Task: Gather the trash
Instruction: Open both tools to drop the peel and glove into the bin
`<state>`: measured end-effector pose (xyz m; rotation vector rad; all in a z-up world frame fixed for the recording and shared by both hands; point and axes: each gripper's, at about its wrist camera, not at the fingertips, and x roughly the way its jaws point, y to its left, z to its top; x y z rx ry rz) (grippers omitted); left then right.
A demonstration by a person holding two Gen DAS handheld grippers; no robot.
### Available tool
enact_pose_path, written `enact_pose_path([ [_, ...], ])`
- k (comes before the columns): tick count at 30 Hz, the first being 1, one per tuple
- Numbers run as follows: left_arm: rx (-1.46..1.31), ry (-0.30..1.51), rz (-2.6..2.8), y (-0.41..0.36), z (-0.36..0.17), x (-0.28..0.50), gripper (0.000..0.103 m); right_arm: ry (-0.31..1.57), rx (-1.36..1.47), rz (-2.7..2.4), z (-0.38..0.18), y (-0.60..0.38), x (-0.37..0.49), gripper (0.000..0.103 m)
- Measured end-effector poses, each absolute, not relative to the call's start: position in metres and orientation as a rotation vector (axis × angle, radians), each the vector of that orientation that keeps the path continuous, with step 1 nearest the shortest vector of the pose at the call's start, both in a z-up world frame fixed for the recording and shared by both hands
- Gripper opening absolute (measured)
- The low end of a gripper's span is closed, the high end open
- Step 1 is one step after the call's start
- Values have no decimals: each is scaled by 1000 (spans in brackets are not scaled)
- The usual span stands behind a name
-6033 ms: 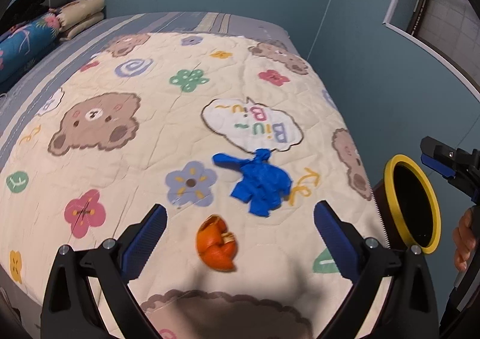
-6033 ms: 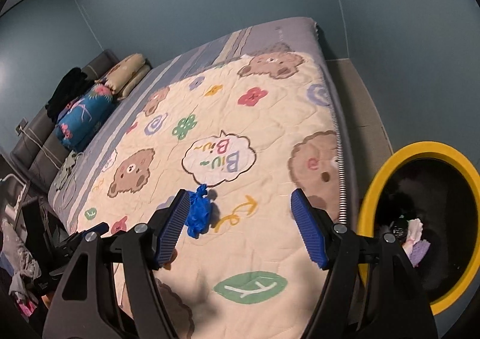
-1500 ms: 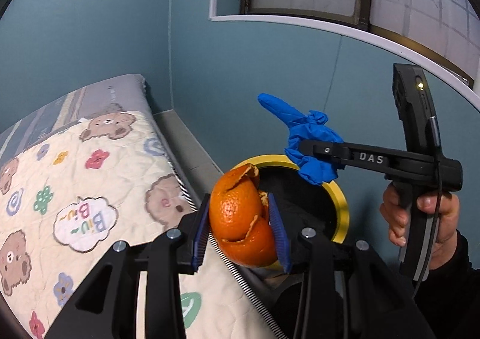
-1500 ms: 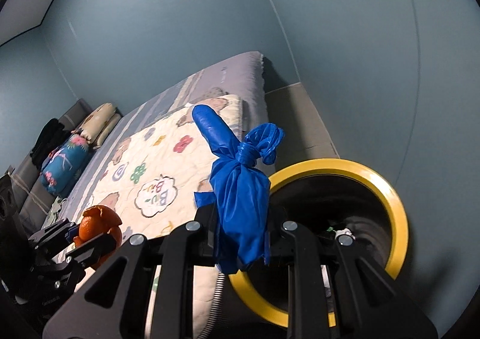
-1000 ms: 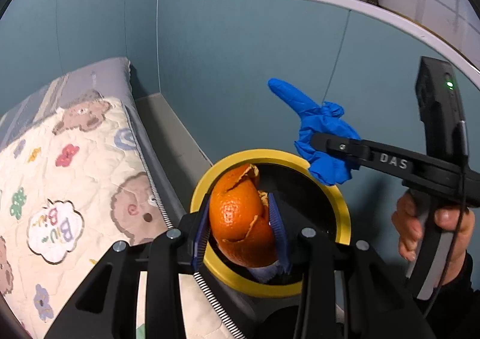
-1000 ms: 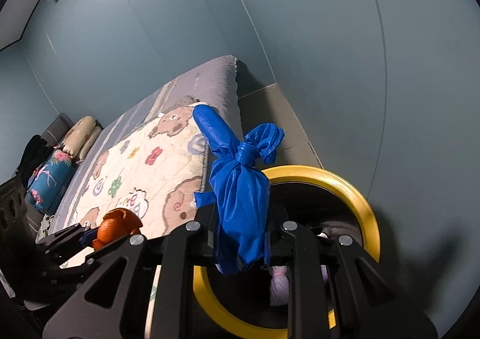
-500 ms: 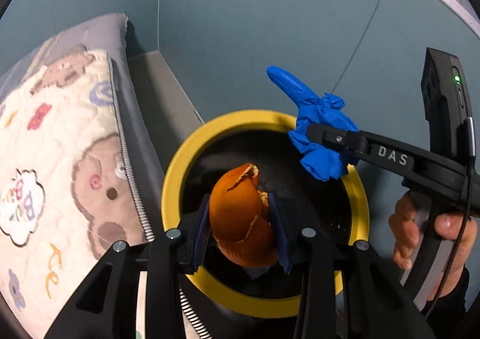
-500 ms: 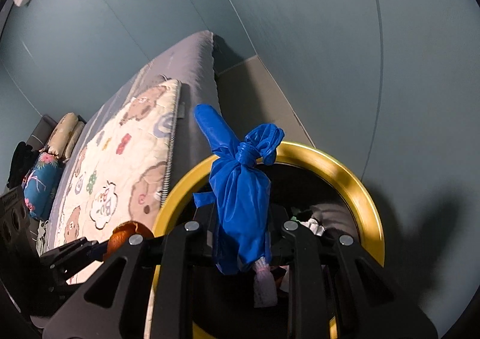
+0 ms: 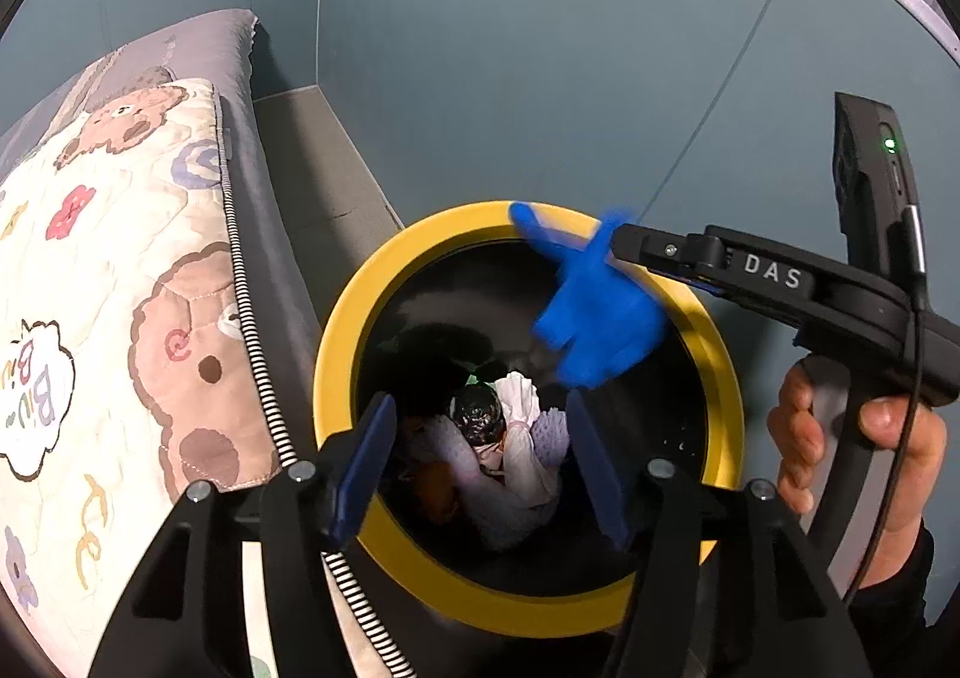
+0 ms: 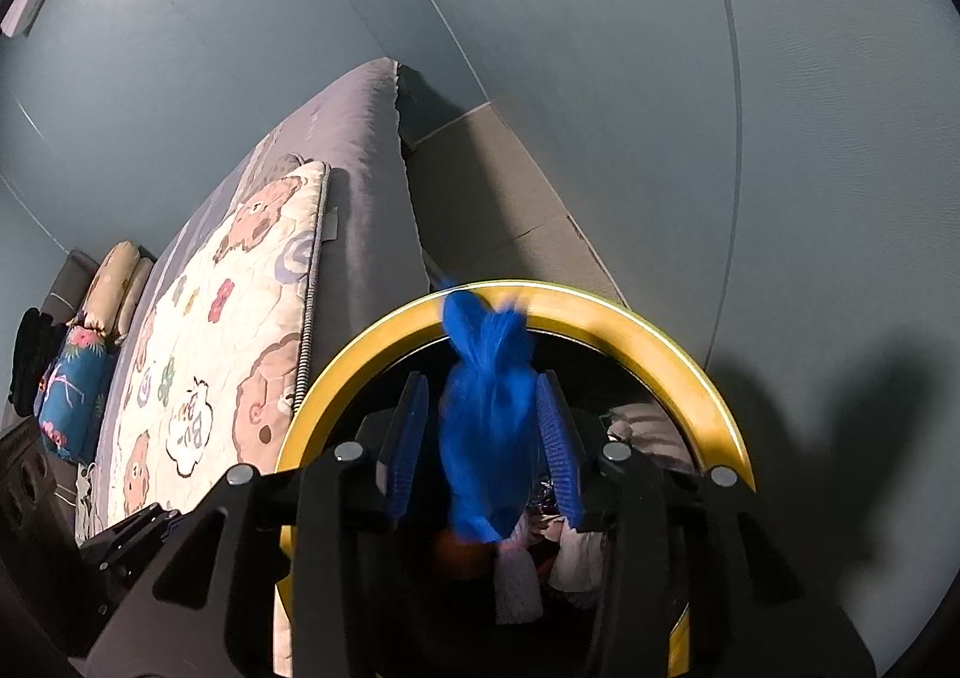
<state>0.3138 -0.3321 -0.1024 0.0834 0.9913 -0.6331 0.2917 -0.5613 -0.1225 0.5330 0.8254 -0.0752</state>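
Observation:
A black trash bin with a yellow rim [image 9: 336, 354] [image 10: 636, 324] stands beside the bed. My left gripper [image 9: 480, 462] is open and empty right above its mouth. The orange peel [image 9: 435, 489] lies dim inside the bin among tissues and wrappers. My right gripper [image 10: 483, 453] is open over the bin; it also shows in the left wrist view [image 9: 636, 249]. The blue glove [image 9: 594, 306] [image 10: 486, 414] is blurred, loose between the parted jaws and dropping into the bin.
The bed with the bear-print quilt [image 9: 120, 270] [image 10: 228, 330] lies left of the bin. A teal wall [image 9: 540, 48] is close behind. A strip of grey floor [image 10: 492, 198] runs between bed and wall. Pillows [image 10: 90, 318] lie at the far end.
My left gripper has opened and the orange peel has fallen into the bin. My right gripper has opened and the blue glove is falling from it.

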Motion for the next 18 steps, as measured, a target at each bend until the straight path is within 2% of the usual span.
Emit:
enact_pose_path([
  [18, 24, 931, -600, -290, -70, 296, 56, 786, 479, -26, -75, -526, 276, 37],
])
